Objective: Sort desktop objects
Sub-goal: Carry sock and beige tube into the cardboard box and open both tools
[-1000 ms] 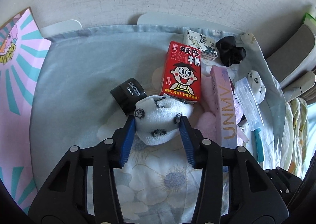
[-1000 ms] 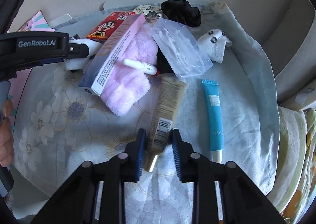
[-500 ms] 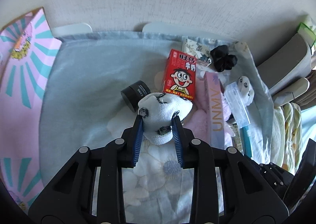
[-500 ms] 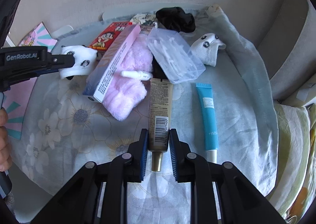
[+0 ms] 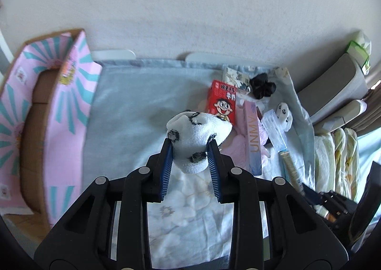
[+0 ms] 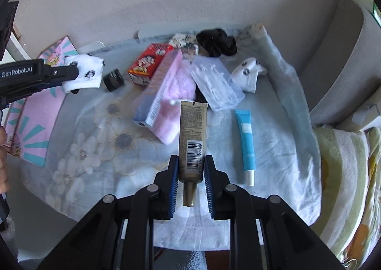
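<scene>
The left gripper, jaws just closed, clamps a white spotted sock lifted clear of the floral cloth, toe pointing away, while the right gripper pinches a beige tube lengthwise, cap toward the camera.

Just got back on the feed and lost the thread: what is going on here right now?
A person is sorting clutter off a floral cloth, a handheld gripper in each hand. The left gripper is shut on a white spotted sock, its fingers having just closed, and holds it clear of the cloth. The right gripper is shut on a beige tube. A blue tube, a red carton and a pink box lie on the cloth. A pink-patterned cardboard box stands open at the left.
</scene>
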Available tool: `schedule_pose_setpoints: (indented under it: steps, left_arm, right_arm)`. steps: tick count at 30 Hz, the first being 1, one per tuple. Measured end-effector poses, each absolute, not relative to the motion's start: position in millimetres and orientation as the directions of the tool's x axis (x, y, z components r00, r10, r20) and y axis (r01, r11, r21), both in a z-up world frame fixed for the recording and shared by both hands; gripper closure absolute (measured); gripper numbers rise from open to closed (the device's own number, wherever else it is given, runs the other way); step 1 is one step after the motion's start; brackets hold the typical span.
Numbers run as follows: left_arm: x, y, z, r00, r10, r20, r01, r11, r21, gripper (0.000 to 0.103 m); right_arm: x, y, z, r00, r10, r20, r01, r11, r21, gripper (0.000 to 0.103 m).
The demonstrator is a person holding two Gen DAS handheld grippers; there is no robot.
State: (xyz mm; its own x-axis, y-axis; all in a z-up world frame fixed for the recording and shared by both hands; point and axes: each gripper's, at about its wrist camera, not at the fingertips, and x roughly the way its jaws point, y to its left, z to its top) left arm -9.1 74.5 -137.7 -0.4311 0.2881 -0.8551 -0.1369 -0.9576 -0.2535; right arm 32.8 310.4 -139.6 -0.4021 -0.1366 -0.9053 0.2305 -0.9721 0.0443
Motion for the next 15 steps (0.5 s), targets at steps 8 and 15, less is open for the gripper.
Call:
schedule_pose_setpoints:
  steps: [8,15]
  left_arm:
    - [-1.3,14.3,-93.7,-0.506,0.237,-0.829,-0.073,-0.97,-0.232,0.077]
    - [6.4,-51.0,-72.0,-0.54,0.15,-0.828,0.044,-0.978,-0.206,0.077]
  right_arm:
    - [13.9,279.1,-86.9,-0.446,-0.203,-0.872,0.317,-0.947,0.058,0.084]
    - [-7.1,221.6,-41.8,-0.473,-0.306,-0.826,0.452,-0.889,0.07,0.084]
